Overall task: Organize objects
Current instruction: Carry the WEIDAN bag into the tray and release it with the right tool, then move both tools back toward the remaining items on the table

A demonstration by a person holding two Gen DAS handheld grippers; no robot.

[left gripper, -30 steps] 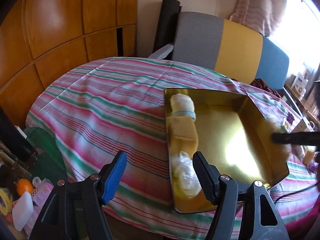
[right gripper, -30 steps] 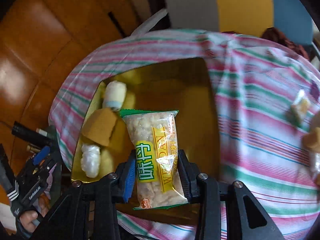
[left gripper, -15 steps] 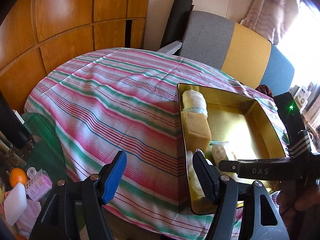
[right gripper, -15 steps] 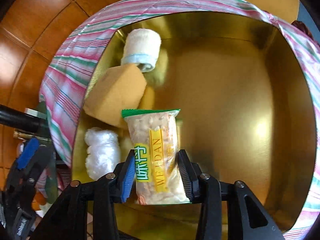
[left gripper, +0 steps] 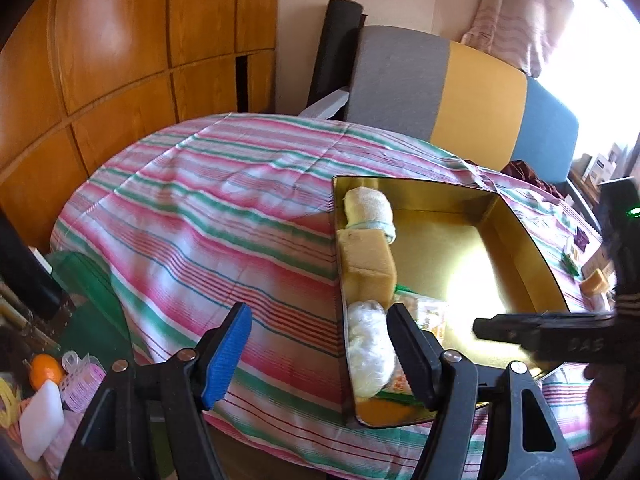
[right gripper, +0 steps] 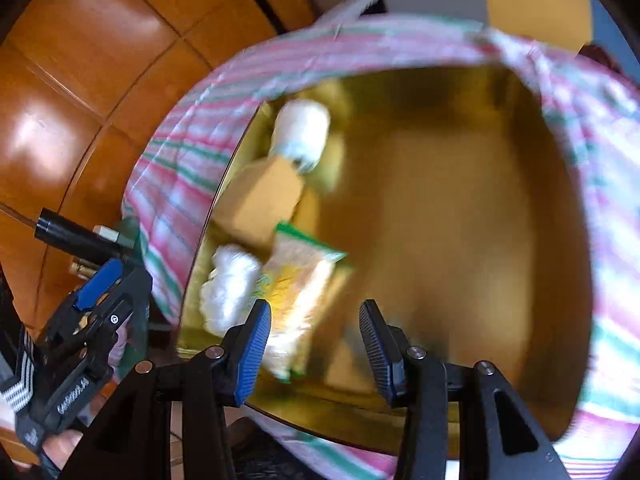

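Observation:
A gold tray (left gripper: pixel 412 182) (right gripper: pixel 460 88) sits on the striped tablecloth (left gripper: pixel 224 208). Along its left wall lie a rolled towel (left gripper: pixel 370 210) (right gripper: pixel 304 128), a tan sponge block (left gripper: pixel 366 256) (right gripper: pixel 264 196) and a white plastic wad (left gripper: pixel 368 344) (right gripper: pixel 230 288). A snack packet (right gripper: pixel 296 292) (left gripper: pixel 430 312) lies tilted on the tray floor beside the wad. My right gripper (right gripper: pixel 314 312) hovers over the tray's near end with its jaws opening; the pads are off the packet. My left gripper (left gripper: pixel 318 320) stands open at the tray's near left corner, holding nothing.
A chair (left gripper: pixel 440 88) with a grey, yellow and blue back stands behind the table. Wooden panels (left gripper: pixel 120 60) line the left wall. An orange (left gripper: pixel 45 366) and small clutter lie low at the left. Small items (left gripper: pixel 596 280) rest on the cloth right of the tray.
The right gripper brought the snack packet down into the tray, opened and drew back; the packet now lies beside the white wad. The left gripper has hardly moved.

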